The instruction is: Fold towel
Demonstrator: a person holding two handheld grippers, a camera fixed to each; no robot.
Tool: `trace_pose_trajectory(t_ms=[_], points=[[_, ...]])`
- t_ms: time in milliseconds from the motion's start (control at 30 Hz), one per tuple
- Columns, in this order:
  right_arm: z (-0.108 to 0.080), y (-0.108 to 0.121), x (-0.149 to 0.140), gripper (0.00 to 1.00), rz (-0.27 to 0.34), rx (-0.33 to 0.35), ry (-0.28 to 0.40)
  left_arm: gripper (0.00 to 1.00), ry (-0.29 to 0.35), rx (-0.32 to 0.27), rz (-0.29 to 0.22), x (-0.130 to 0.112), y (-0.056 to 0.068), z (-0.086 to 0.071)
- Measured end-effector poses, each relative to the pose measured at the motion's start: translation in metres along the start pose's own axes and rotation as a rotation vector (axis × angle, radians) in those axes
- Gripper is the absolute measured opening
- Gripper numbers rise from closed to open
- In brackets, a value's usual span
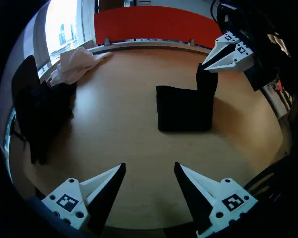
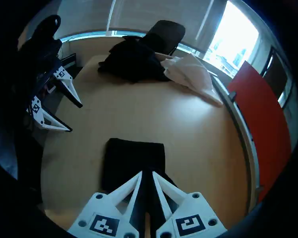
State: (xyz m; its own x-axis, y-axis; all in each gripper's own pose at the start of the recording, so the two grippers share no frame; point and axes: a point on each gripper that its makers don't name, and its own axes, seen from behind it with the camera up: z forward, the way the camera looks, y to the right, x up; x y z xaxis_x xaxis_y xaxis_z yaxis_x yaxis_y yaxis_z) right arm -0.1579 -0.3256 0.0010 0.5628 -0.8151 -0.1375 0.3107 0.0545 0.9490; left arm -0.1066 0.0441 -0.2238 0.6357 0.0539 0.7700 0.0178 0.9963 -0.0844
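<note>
Can't make out the hand behind the right gripper (image 1: 204, 67) in the left gripper view: only dark shapes there, cut off at the edge beyond the towel (image 1: 182, 109). Same story behind the left gripper (image 2: 75, 118) in the right gripper view, off to the towel's left: a dark mass, nothing resolvable. Can't see the towel's near edge in the right gripper view either, hidden behind the white fingers (image 2: 125, 194). Can't tell what the black heap (image 1: 37, 107) well apart from the towel is; hard to separate from the chair (image 2: 165, 35) behind it.

Pose, right gripper: pressed together on one raised corner of the towel, cloth pinched between both fingers and held up off the table (image 1: 121, 131). Rest of the towel flat on the table, a dark rectangle.

Pose, left gripper: spread wide, gripping nothing, hovering over bare table well apart from the towel, aimed toward it.

Also there: crumpled white cloth (image 1: 75, 63) far beyond the towel, touching the heap. Red panel (image 1: 157, 23) upright along the table edge behind the towel.
</note>
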Motion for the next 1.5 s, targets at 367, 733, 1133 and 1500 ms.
trace_pose_trajectory(t_ms=[367,733,1133,1500], points=[[0.036,-0.028,0.015,0.03,-0.073,0.084,-0.02,0.9,-0.001,0.005,-0.012,-0.003,-0.003,0.0],[0.062,-0.043,0.015,0.03,-0.098,0.129,-0.052,0.9,-0.004,0.01,-0.022,-0.006,-0.005,-0.001],[0.064,-0.025,0.007,0.07,-0.029,0.084,-0.051,0.9,-0.008,0.009,-0.025,-0.007,-0.008,0.002],[0.059,-0.016,0.001,0.85,0.031,0.052,-0.039,0.9,-0.009,0.009,-0.022,-0.004,-0.008,0.003]])
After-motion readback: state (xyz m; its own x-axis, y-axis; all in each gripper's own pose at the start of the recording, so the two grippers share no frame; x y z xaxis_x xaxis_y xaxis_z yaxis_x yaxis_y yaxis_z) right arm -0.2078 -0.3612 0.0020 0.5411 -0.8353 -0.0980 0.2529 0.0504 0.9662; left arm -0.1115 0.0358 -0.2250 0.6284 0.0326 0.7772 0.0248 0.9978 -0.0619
